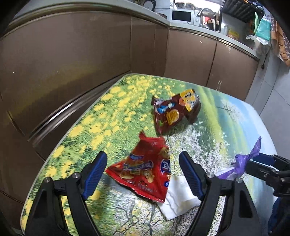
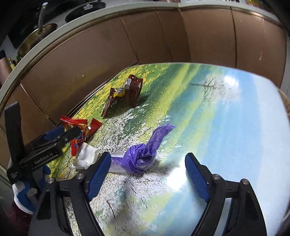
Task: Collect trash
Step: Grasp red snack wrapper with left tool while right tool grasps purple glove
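A red snack wrapper lies on the landscape-print table, partly over a white tissue. My left gripper hovers open just above and around the wrapper's near part, not touching it. A dark brown snack bag lies farther back. A knotted purple plastic bag sits near the table's right side; my right gripper is open, its blue pads either side of the bag and apart from it. The right view also shows the red wrapper, tissue and brown bag.
Brown cabinet doors run close behind the table's far and left edges. A counter above carries a microwave, a tap and clutter. Grey floor tiles lie beyond the table's right edge. The left gripper's body stands at the right view's left.
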Demonstrator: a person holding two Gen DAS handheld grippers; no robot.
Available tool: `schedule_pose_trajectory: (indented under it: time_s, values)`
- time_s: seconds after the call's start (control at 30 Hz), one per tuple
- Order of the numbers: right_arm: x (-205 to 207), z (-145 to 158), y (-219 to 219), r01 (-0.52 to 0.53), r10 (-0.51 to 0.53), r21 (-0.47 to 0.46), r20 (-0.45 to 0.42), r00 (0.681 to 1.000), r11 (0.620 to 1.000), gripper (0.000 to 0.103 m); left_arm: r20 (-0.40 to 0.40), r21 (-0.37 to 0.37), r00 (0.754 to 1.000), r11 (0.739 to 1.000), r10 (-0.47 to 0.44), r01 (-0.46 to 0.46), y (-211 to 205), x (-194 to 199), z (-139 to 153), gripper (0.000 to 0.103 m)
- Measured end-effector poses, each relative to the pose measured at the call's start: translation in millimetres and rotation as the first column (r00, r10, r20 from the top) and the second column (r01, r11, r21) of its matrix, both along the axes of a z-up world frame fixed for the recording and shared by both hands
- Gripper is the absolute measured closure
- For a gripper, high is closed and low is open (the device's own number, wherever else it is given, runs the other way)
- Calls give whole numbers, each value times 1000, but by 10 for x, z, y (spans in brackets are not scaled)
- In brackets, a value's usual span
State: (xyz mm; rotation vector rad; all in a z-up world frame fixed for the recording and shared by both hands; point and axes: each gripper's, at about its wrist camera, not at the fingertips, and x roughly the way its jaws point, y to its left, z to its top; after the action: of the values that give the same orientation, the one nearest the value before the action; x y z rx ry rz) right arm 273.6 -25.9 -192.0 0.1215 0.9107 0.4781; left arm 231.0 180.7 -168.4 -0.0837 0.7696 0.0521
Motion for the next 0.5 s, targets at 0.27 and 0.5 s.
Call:
schedule_pose_trajectory:
  time_s: [0.27,0.5]
  values:
    - [58,-93,107,-42,42,29,-25,999,999,62,-11,-51,1000,999,0,-1,70,-21,-64,60]
    - [-206,141,76,-60,59,23,36,998,998,66,44,-66,999,998,13,-10,61,-241,172,64]
